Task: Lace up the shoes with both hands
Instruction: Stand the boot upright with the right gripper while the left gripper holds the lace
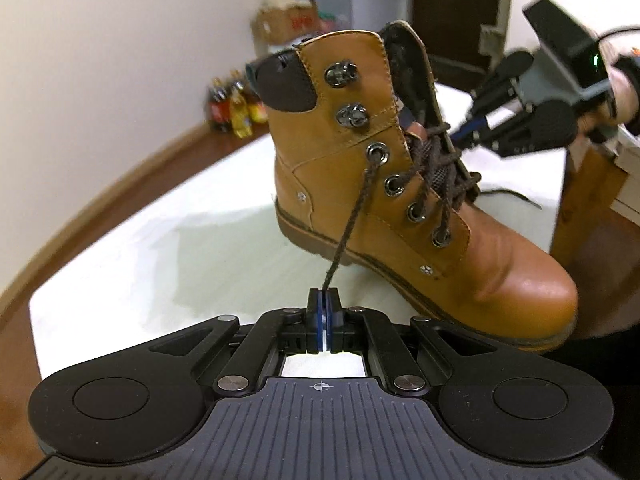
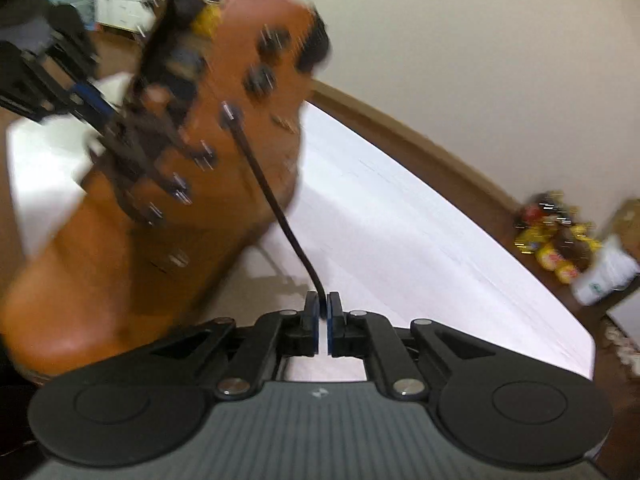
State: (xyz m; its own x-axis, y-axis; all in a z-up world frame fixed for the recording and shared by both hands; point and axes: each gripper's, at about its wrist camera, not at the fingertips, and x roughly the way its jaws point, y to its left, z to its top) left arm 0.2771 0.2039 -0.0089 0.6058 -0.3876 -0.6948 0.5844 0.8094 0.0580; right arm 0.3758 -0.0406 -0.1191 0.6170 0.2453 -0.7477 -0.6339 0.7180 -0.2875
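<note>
A tan leather boot (image 1: 400,216) stands on a white table (image 1: 160,256), toe pointing right. Its dark brown lace crosses through several eyelets. My left gripper (image 1: 323,300) is shut on one lace end (image 1: 352,220), which runs taut up to the upper eyelet (image 1: 377,153). In the right wrist view the boot (image 2: 132,240) is blurred. My right gripper (image 2: 322,308) is shut on the other lace end (image 2: 276,204), which runs from an eyelet (image 2: 230,114) on that side. Each gripper shows in the other's view, the right one (image 1: 476,130) behind the boot's tongue, the left one (image 2: 92,100) at the left.
Bottles (image 1: 234,108) and a cardboard box (image 1: 288,20) stand on the floor by the wall. They also show in the right wrist view (image 2: 556,240). A brown board (image 1: 588,216) leans at the table's right edge. A white cabinet (image 2: 128,4) stands at the back.
</note>
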